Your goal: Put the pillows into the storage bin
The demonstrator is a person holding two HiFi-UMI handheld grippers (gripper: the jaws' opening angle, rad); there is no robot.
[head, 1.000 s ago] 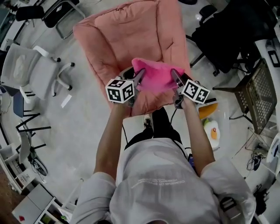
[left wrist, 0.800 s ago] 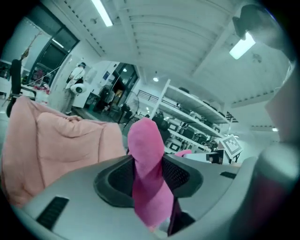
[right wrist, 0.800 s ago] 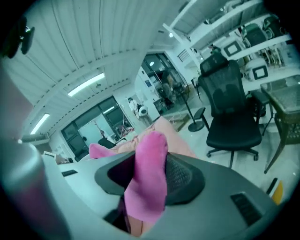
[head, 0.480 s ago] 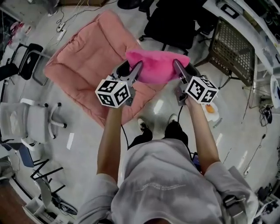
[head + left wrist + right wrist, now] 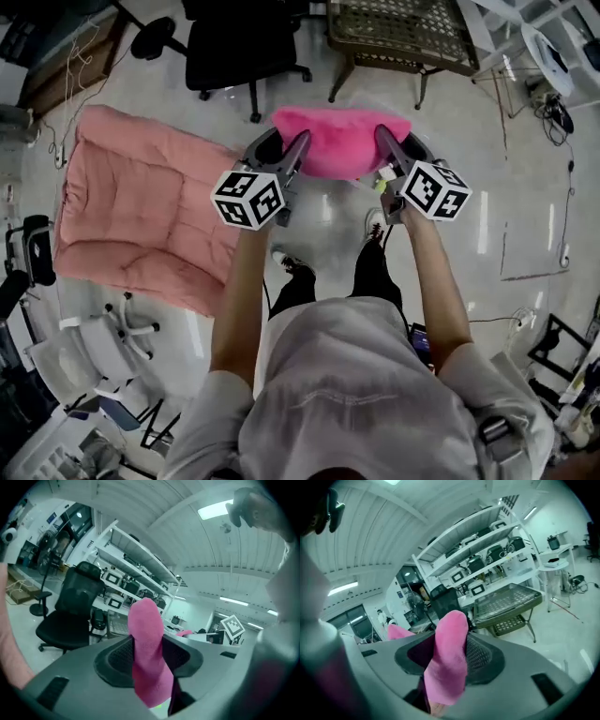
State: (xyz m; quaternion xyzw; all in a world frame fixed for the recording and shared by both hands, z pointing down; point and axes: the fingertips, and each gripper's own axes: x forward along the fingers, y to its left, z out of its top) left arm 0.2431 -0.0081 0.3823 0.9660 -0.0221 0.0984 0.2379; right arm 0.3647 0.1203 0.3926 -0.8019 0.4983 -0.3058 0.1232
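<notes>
A bright pink pillow (image 5: 342, 141) hangs in the air in front of the person, stretched between both grippers. My left gripper (image 5: 292, 155) is shut on its left end, and in the left gripper view the pink fabric (image 5: 147, 658) is squeezed between the jaws. My right gripper (image 5: 384, 150) is shut on the right end, where the pillow's edge (image 5: 447, 660) bulges out between the jaws. A wire-mesh bin (image 5: 398, 33) stands on legs just beyond the pillow; it also shows in the right gripper view as a mesh basket (image 5: 506, 603).
A large salmon-pink floor cushion (image 5: 141, 216) lies at the left. A black office chair (image 5: 239, 42) stands beside the mesh bin. White chairs (image 5: 75, 356) crowd the lower left, cables lie at the right, and shelving with equipment lines the walls.
The person has turned with the pillow: the salmon cushion slid from the centre to the left, and the mesh bin and black chair came round to directly ahead. Both grips are unchanged.
</notes>
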